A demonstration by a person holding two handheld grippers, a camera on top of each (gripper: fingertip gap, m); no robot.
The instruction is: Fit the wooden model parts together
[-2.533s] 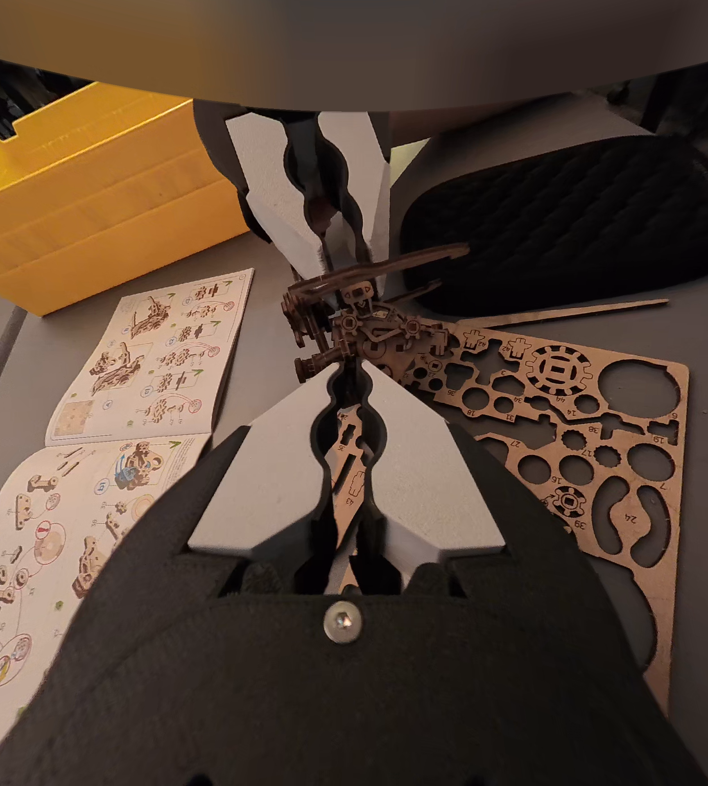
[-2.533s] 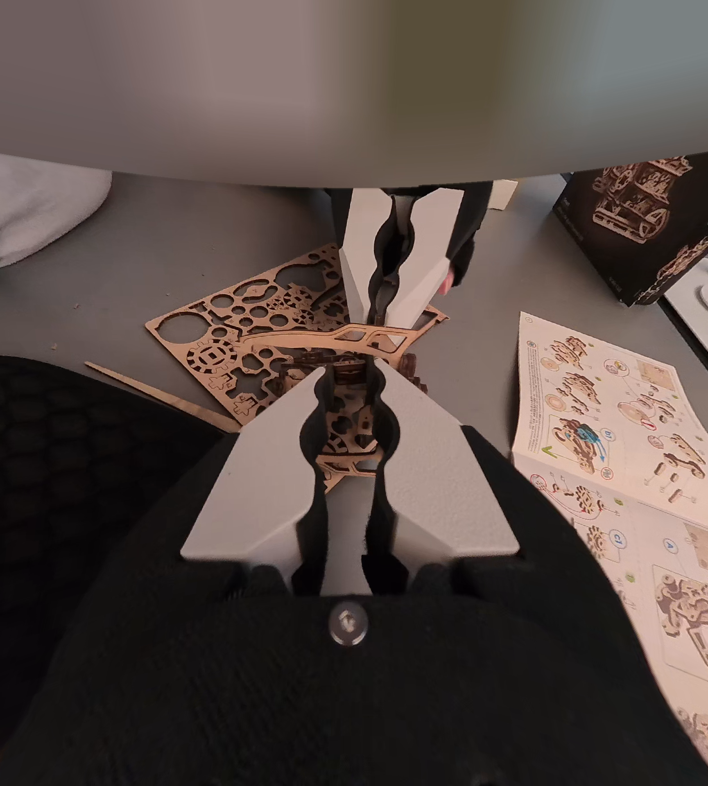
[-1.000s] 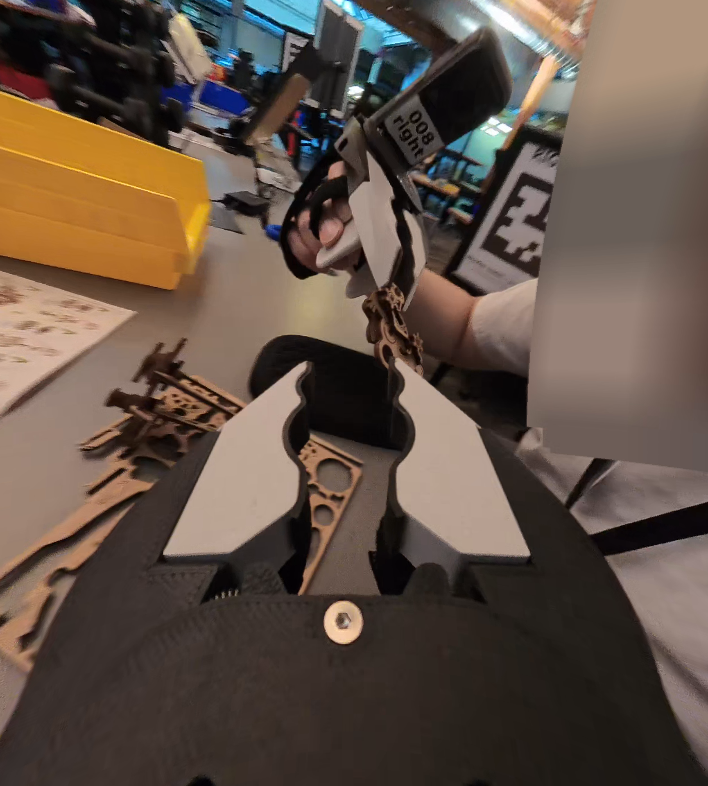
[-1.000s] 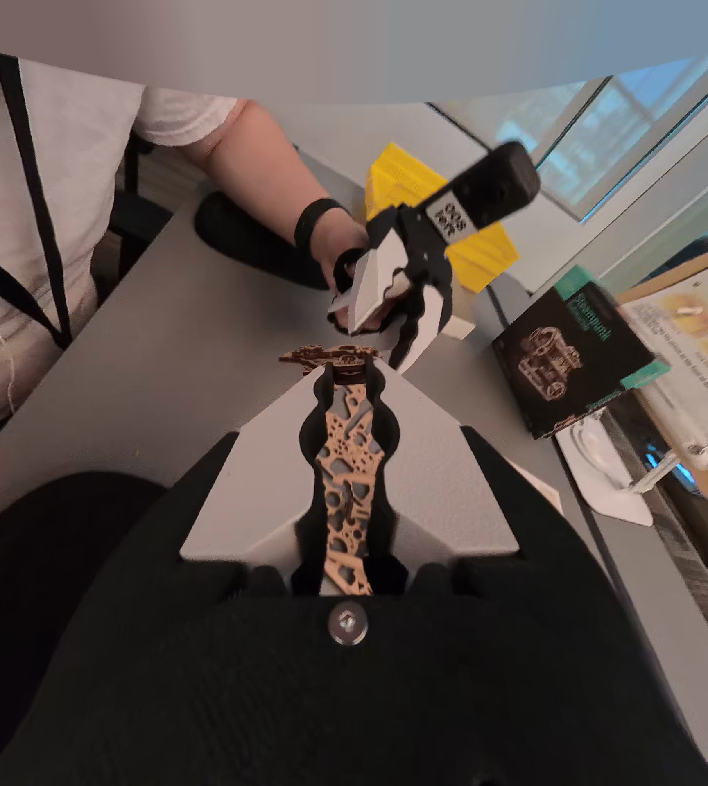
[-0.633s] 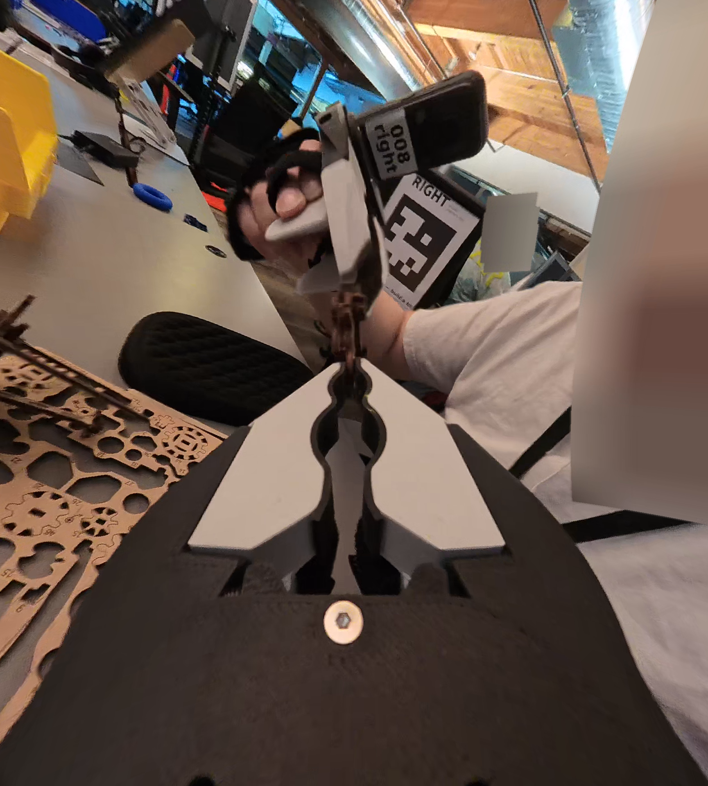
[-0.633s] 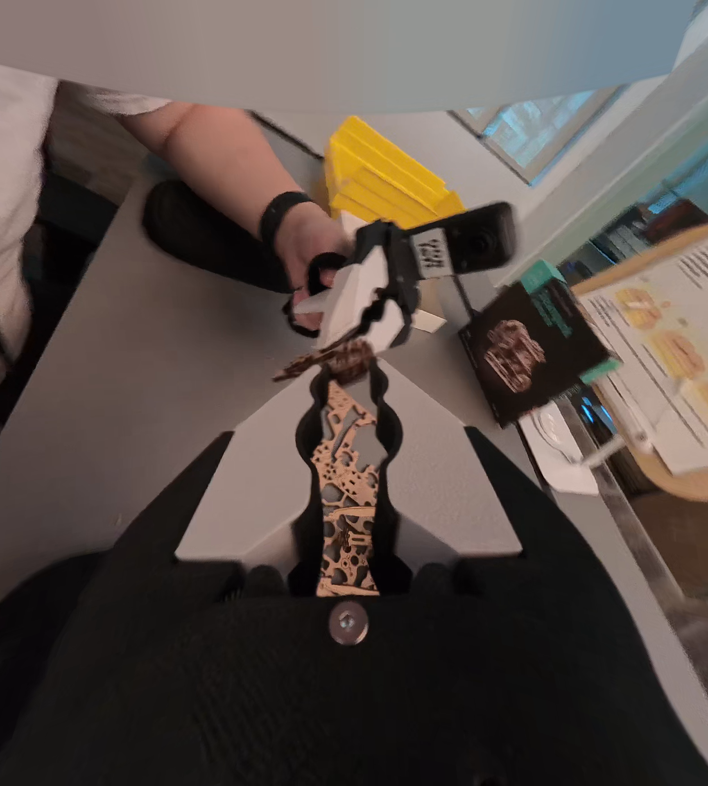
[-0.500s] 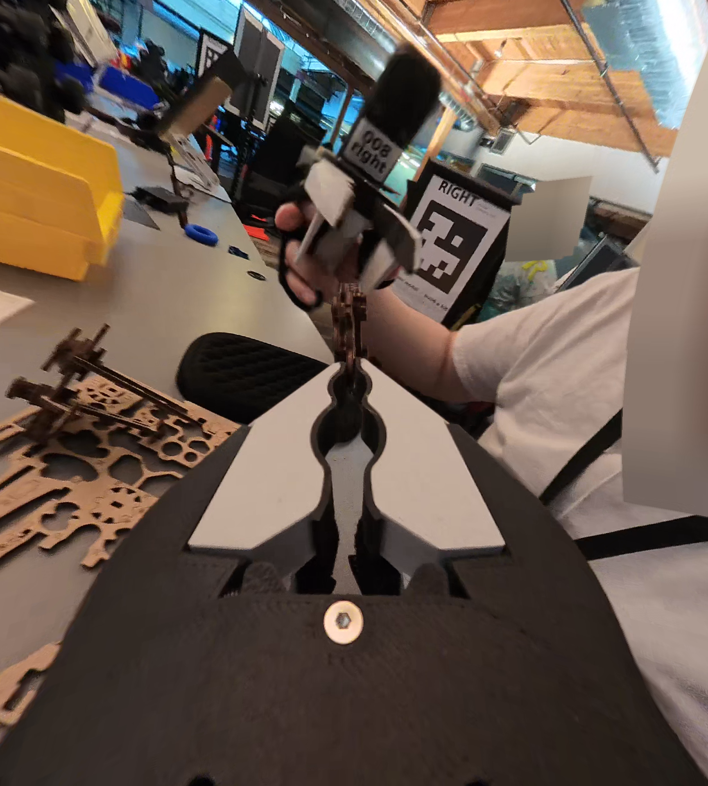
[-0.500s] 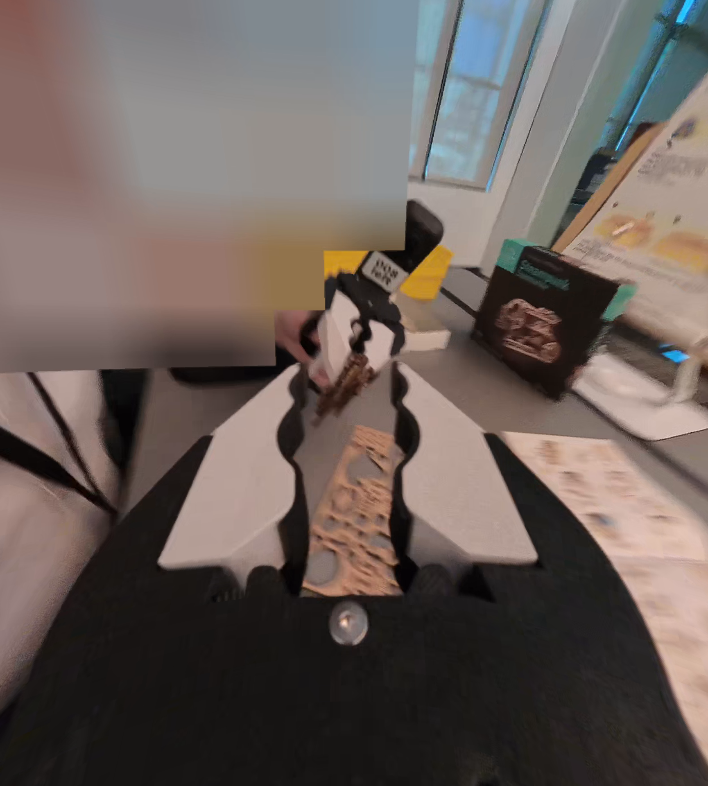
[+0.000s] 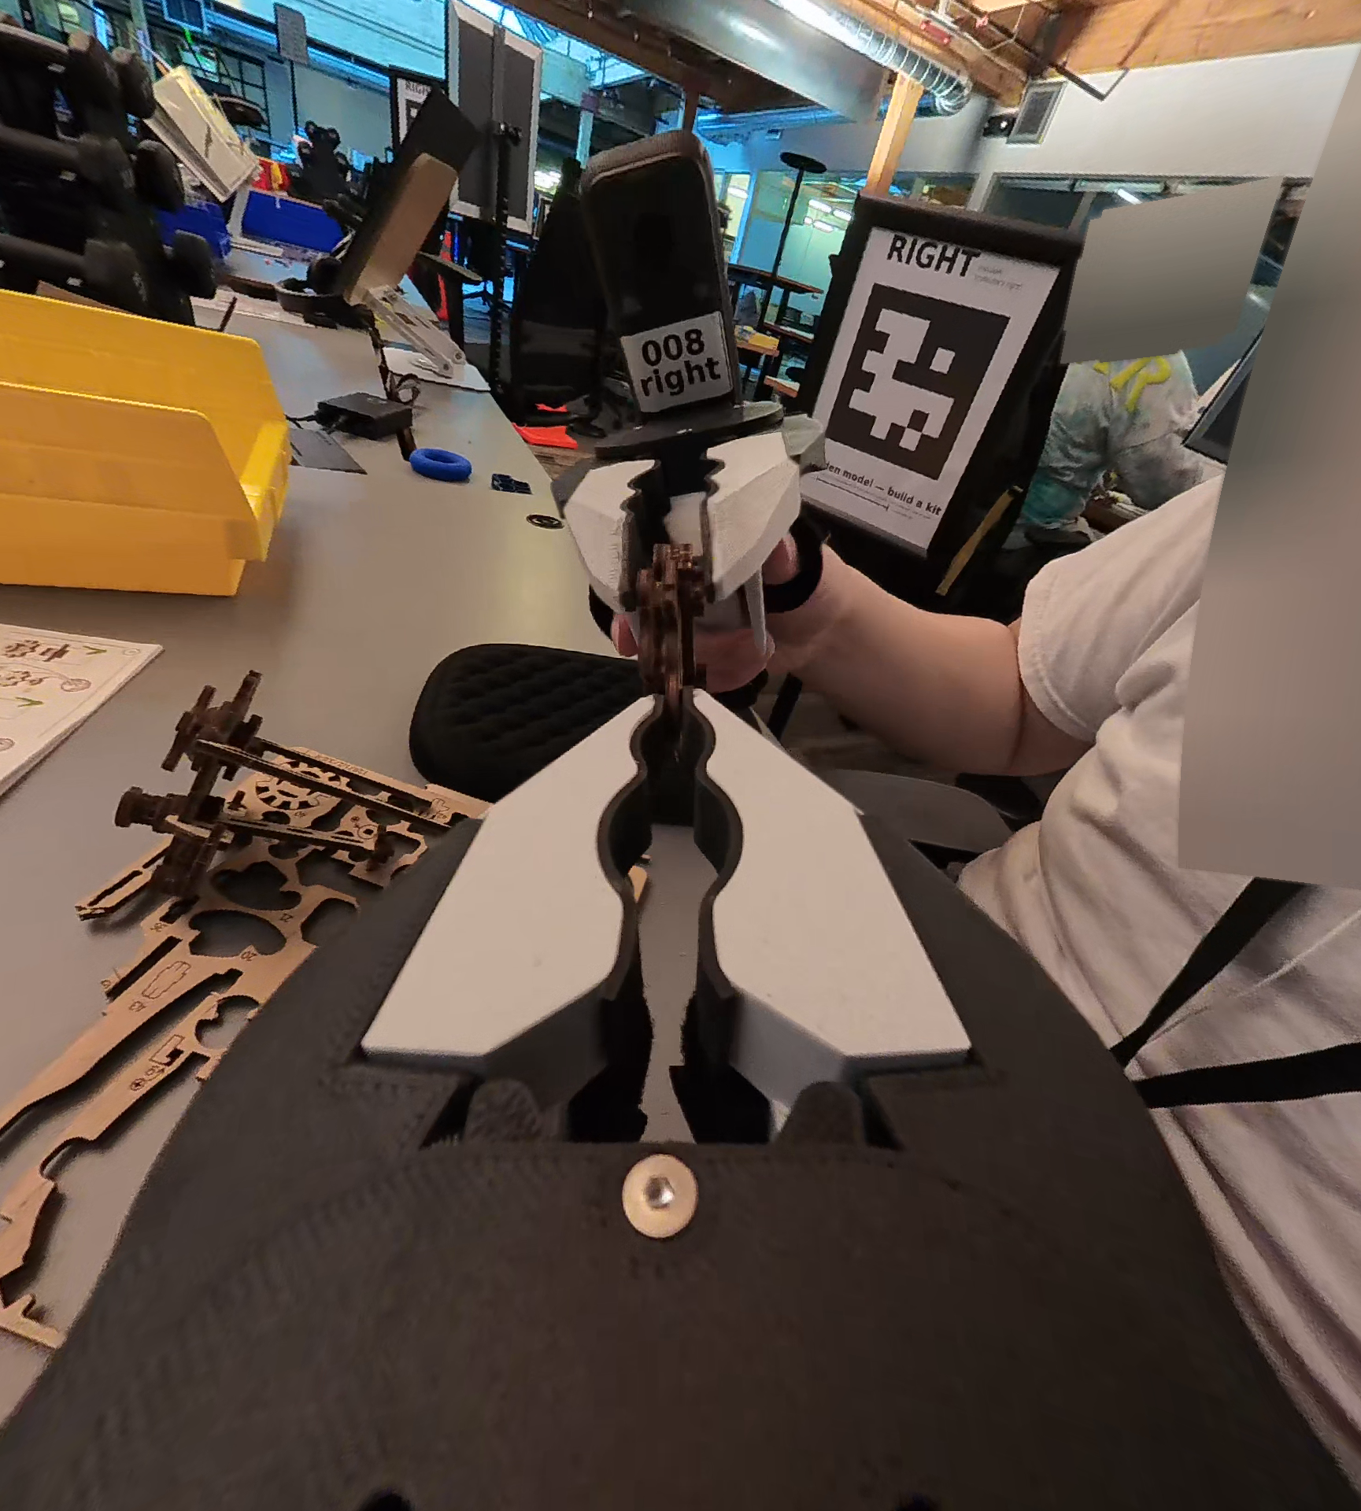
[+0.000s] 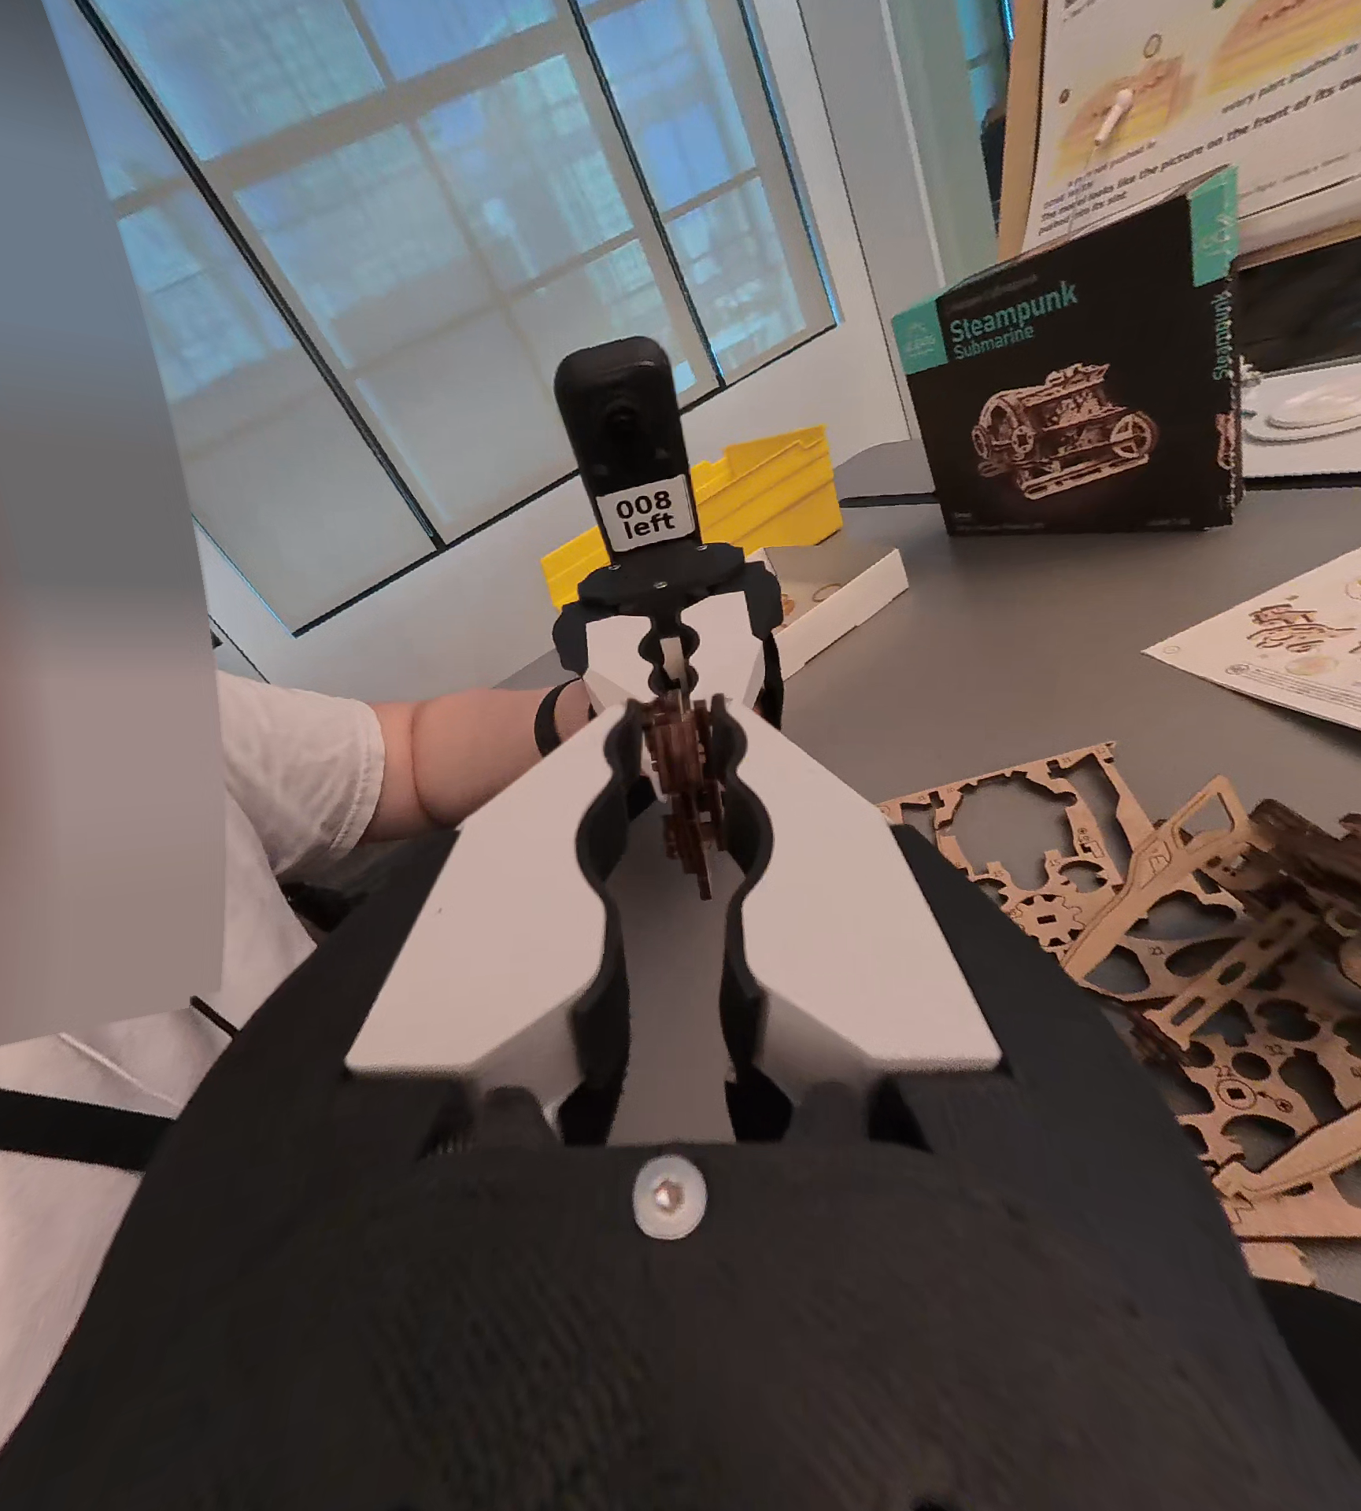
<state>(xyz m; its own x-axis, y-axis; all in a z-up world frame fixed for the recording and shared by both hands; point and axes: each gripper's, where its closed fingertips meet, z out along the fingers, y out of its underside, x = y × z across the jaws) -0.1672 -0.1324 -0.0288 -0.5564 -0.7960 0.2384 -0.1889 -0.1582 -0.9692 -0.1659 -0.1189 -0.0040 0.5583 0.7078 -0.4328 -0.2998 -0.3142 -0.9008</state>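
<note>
Left gripper clamped on the lower end of a small dark wooden part, held upright in the air above the table. Right gripper faces it tip to tip, jaws narrowly apart around the same part, contact unclear. Cut-out wooden sheets lie below, left.

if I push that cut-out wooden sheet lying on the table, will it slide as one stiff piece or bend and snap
The cut-out wooden sheet looks thin and flat, so it would probably slide easily. Its many holes leave narrow bridges that could snap. The part-built model resting on it might tip.
</note>
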